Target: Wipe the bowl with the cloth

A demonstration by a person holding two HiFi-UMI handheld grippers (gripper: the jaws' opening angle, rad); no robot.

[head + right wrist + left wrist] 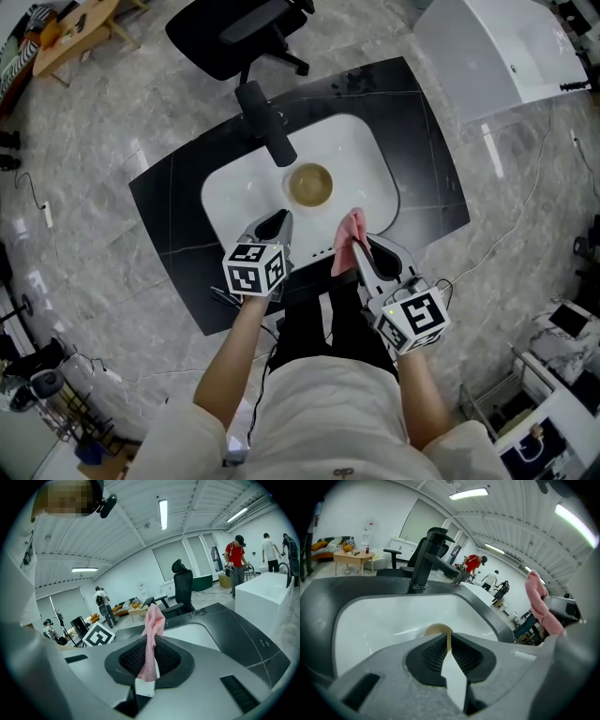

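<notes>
Nearest the person, the left gripper (280,222) sits at about 7 o'clock from the bowl, its jaws pressed together with nothing between them. In the left gripper view, only the bowl's tan rim (437,629) shows past the closed tips (449,645). The right gripper (361,255) sits at about 5 o'clock from the bowl, clamped on the pink cloth (349,234). In the right gripper view, the cloth (151,634) is pinched between the ribbed pads and stands up beyond the tips (149,667) as a narrow bunch. Its long axis runs along the line of the jaws.

The relation that matters is cloth to bowl. In the head view the bowl (310,185) lies at roughly 11 o'clock from the cloth's free end, near but clearly apart from it. It sits upright inside the white sink (239,192), towards the basin's middle and right. Being round, it offers no preferred direction of approach. The left tips look a little nearer its rim than the cloth does, so I judge that hand better placed to steady the bowl while the right brings the cloth forward and leftwards into it.

Beyond the bowl, at about 11 o'clock from it, the black faucet (267,127) rises from the dark counter (169,211). Its spout reaches out above the bowl's far-left side, which could crowd a wipe from that direction.
</notes>
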